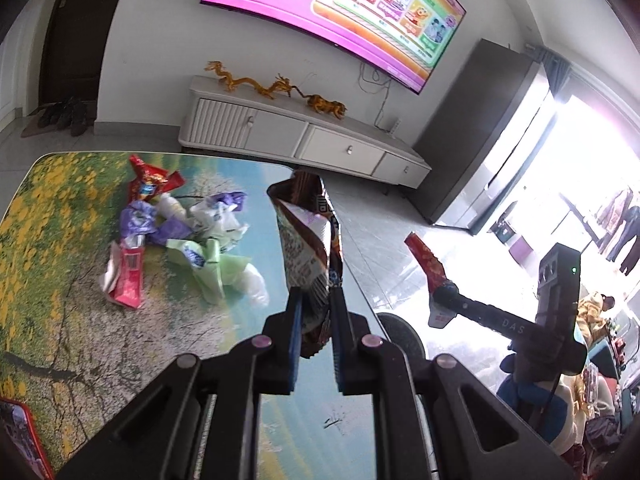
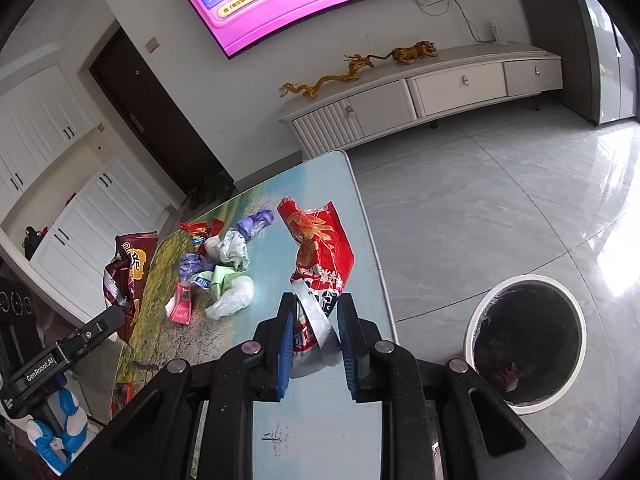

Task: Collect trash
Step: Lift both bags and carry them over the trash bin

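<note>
Carry step: the left tool (image 1: 316, 300) is clamped on a crumpled brown foil snack bag (image 1: 310, 236), the right tool (image 2: 314, 312) on a red crinkled wrapper (image 2: 320, 252), both above the landscape-printed worktop (image 2: 360, 216). Next, swing both over the round white-rimmed bin (image 2: 524, 340) right of the worktop and let go.

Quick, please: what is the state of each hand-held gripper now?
Left hand-held gripper: closed on the brown snack bag.
Right hand-held gripper: closed on the red snack bag.

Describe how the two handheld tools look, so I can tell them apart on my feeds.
Both match: black angular linkage bodies, silver round pivot pins, blue pads. The left tool carries white "GenRobot.AI" lettering; the right tool shows "DAS" and a green light. Blue-and-white gloves.
</note>
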Tool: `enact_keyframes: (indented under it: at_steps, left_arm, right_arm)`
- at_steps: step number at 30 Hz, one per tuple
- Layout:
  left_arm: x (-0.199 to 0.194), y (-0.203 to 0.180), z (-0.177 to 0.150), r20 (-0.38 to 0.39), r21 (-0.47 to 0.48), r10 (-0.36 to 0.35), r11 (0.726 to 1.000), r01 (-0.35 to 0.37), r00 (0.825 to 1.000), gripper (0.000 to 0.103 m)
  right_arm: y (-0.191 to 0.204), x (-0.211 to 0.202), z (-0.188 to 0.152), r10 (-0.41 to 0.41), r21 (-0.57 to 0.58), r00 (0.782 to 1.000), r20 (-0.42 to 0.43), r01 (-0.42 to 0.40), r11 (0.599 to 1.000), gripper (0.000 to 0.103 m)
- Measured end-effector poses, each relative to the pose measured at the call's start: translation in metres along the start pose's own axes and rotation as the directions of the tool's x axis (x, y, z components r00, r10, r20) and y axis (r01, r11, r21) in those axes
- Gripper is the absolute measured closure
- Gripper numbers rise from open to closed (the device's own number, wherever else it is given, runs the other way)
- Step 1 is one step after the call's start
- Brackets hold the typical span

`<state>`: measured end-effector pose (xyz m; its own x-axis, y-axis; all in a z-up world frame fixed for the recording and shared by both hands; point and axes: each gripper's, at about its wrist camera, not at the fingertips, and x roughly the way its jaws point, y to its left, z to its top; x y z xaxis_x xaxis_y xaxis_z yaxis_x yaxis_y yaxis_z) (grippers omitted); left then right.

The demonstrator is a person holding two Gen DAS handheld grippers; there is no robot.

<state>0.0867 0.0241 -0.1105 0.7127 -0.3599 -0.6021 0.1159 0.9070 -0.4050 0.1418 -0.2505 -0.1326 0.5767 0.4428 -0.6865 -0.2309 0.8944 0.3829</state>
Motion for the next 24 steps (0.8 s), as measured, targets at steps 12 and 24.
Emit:
enact_keyframes:
  at_steps: [12, 24]
  left_arm:
    - [0.073, -0.079, 0.008, -0.111, 0.179, -0.049, 0.982, 0.068, 0.993, 0.091]
    - [0.188, -0.176, -0.010, -0.318, 0.331, -0.082, 0.924, 0.192, 0.945, 0.091]
  right_arm:
    - [-0.082, -0.027, 0.003, -0.114, 0.155, 0.992, 0.056, 0.104, 0.982, 0.083]
    - [-0.183, -0.013, -0.019, -0.219, 0.340, 0.976, -0.018, 0.212, 0.916, 0.083]
